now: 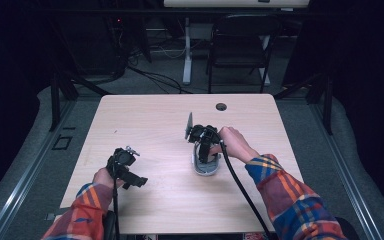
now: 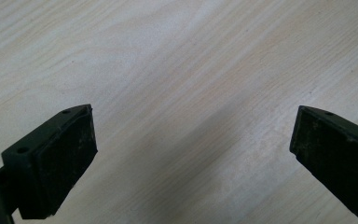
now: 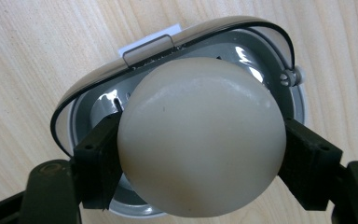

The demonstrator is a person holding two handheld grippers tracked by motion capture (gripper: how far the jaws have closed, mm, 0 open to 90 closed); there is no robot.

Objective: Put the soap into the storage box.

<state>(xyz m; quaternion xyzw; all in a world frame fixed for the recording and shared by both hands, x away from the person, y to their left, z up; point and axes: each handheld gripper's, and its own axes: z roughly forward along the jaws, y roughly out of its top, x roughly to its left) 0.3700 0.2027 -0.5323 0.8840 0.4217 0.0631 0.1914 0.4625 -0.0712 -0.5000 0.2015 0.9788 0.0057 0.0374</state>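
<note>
Cream egg (image 3: 200,140), pinched across its middle by your right tongs (image 3: 200,161), sits over the open metal egg slicer (image 3: 93,84) mid-bench (image 1: 145,115); lower it straight, centred in the cradle, before easing off, while your left tongs (image 2: 193,149) rest wide open, empty.

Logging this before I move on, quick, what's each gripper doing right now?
Left gripper: open, nothing between its fingers, over bare table.
Right gripper: closed on the cream egg-shaped ball, just above the open grey case.
</note>
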